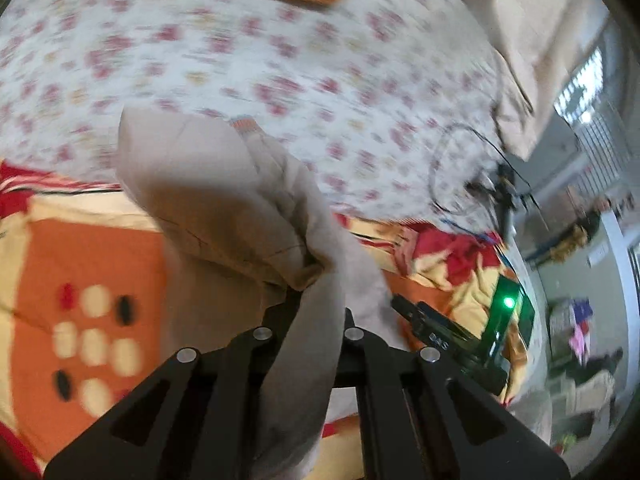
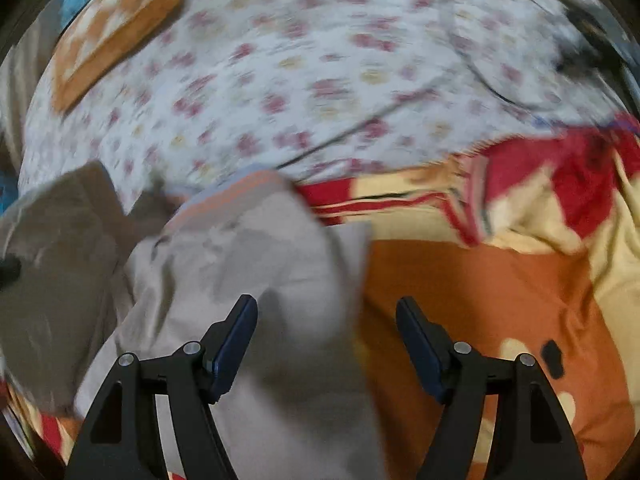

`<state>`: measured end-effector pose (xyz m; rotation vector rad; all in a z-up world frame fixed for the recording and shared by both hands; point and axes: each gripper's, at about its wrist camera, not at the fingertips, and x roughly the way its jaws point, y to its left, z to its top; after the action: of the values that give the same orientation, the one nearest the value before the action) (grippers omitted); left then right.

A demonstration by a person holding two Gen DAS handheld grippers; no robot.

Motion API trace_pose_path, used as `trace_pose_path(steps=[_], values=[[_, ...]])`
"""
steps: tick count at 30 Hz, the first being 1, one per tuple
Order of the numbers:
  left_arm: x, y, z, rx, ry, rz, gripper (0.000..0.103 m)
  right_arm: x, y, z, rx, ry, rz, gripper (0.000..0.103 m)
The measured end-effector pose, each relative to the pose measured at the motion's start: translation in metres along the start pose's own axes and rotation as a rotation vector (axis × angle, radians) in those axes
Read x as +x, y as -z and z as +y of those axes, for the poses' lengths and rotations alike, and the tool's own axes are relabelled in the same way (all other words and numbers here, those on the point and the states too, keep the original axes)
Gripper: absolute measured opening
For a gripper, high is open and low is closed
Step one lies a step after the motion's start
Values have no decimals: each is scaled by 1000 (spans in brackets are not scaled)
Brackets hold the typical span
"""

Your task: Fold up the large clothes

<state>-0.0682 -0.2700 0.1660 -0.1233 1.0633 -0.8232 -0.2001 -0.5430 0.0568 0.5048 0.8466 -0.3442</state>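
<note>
A large beige garment [image 1: 224, 216] lies bunched on an orange, yellow and red blanket [image 1: 92, 240]. In the left wrist view my left gripper [image 1: 308, 304] is shut on a fold of this garment, and the cloth hangs down between its black arms. The right wrist view shows the same beige garment [image 2: 248, 256] spread under and ahead of my right gripper [image 2: 326, 312], which stands open above the cloth's right edge with nothing pinched. The right gripper [image 1: 432, 328] also appears low right in the left wrist view. Both views are motion-blurred.
A white floral bedsheet [image 2: 320, 60] covers the bed beyond the blanket. An orange patterned cushion [image 2: 116, 32] lies at its far left. A dark cable loop with a small device [image 1: 480, 176] rests on the sheet at the right. Room clutter [image 1: 576, 328] sits beyond the bed's right edge.
</note>
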Motion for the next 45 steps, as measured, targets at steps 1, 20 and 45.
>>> trace_pose_path(steps=[1,20,45], values=[[10,1,-12,13,10,9,3,-1,-2,-13,55,-16,4,73],[-4,63,-43,175,107,51,76,-26,-26,-7,107,-311,-114,84],[44,106,22,51,-83,134,78,-24,-36,4,36,-74,-166,44]])
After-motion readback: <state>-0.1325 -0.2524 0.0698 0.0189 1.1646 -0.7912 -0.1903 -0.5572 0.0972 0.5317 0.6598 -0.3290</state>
